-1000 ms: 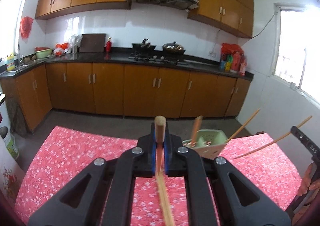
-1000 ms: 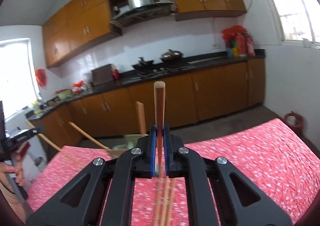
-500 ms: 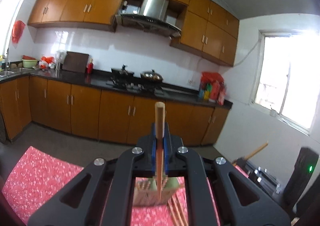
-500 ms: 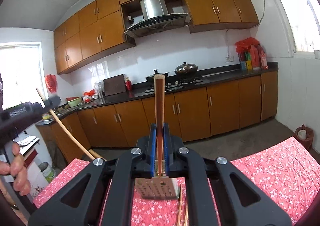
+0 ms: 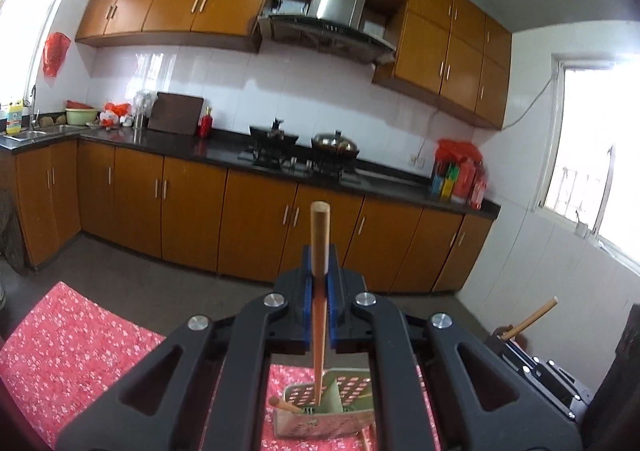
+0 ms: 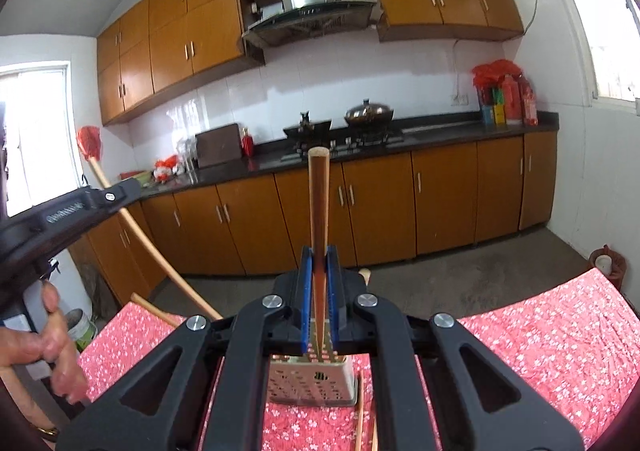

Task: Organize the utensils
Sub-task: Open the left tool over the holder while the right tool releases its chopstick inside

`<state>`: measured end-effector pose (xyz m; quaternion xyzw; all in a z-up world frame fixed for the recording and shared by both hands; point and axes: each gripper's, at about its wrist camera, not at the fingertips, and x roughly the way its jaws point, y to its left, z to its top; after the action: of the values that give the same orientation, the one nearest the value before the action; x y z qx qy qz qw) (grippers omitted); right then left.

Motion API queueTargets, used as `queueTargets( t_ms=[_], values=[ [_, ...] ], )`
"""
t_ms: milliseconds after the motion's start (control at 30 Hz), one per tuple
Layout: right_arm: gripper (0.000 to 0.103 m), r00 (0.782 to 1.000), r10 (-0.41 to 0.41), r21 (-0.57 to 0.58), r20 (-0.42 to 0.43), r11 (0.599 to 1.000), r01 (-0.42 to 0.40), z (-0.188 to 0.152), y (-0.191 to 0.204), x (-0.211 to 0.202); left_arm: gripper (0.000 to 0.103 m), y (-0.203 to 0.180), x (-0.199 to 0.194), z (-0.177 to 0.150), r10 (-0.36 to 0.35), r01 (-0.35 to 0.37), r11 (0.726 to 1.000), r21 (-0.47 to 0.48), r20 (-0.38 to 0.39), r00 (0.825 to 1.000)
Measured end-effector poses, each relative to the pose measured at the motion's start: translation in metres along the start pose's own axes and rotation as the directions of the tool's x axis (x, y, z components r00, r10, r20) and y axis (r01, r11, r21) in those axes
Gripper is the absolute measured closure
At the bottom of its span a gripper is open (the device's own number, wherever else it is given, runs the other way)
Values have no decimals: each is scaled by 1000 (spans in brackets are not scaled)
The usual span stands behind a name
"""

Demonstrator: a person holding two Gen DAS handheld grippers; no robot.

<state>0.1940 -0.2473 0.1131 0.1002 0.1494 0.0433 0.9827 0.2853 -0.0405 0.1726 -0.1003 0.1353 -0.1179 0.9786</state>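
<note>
My left gripper [image 5: 319,285] is shut on a wooden chopstick [image 5: 319,251] that stands upright; its lower end reaches down into the pale green perforated utensil holder [image 5: 320,421] on the red flowered tablecloth [image 5: 72,347]. Another wooden stick [image 5: 285,405] lies inside that holder. My right gripper [image 6: 319,283] is shut on a second upright chopstick [image 6: 319,207], its lower end over the same holder [image 6: 312,387]. The left gripper body [image 6: 60,211] with its stick shows at the left of the right wrist view.
Loose chopsticks [image 6: 360,411] lie on the cloth beside the holder. The right gripper with its stick [image 5: 528,321] shows at the right of the left wrist view. Behind the table are brown kitchen cabinets [image 5: 256,227] and a stove [image 5: 296,155].
Both grippers have swung from above the cloth to over the holder, turning their chopsticks upright. The left chopstick's lower end has gone down into the holder.
</note>
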Motion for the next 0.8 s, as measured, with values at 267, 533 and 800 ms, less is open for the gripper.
queueTargets(
  t_ms=[267,533,800],
  values=[
    [95,997,11,-5,-71,1000,-12,-8,4,9,85,16,26,-28,-7,4,1000,-28,-112,994],
    [92,999,5,6,-38,1000,-5,2,7,-9,68,20,-3,-15,-9,6,999,-35,-71,997],
    [91,999,-37,31,17,999,37,4,-13,-58,65,44,-47,-9,28,-31,999,-33,-91,995]
  ],
)
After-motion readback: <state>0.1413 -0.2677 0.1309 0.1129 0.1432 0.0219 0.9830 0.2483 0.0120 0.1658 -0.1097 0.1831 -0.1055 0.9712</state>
